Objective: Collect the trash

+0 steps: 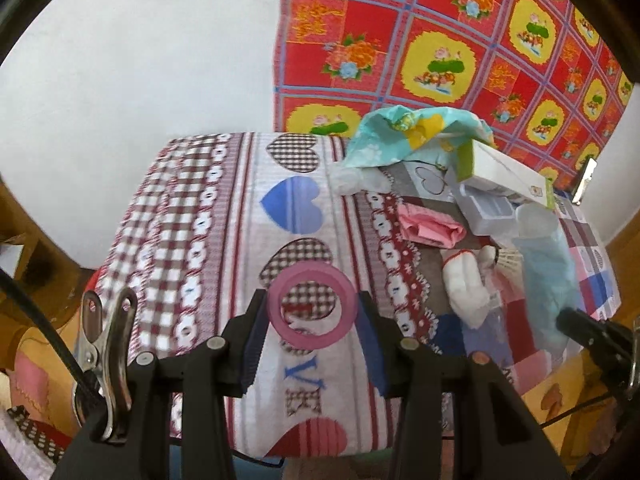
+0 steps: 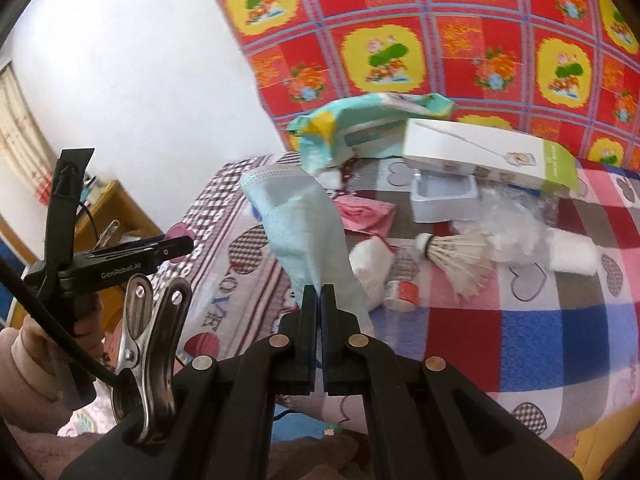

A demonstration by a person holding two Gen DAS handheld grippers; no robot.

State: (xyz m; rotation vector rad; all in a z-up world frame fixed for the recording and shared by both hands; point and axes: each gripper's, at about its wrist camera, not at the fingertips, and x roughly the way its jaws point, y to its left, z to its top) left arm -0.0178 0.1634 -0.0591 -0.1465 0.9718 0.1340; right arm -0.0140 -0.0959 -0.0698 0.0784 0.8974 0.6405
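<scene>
Pink tape ring (image 1: pixel 312 305) sits clamped between the left gripper (image 1: pixel 312 320) fingers, above the patterned tablecloth (image 1: pixel 224 216). Right gripper (image 2: pixel 319 300), jaws pressed together, pinches a pale blue face mask (image 2: pixel 298 220) by its lower edge; remaining trash lies beyond: shuttlecock (image 2: pixel 456 256), white carton (image 2: pixel 492 156).

"GenRobot.AI" on left tool (image 2: pixel 178 246) ("LOVE" on tablecloth (image 1: pixel 304 384))

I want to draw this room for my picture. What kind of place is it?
Probably a room in someone's home, maybe a bedroom. A heart-print cloth covers the surface, a red flowered cloth hangs against the white wall, and household odds and ends lie about: a shuttlecock, a white box.
</scene>
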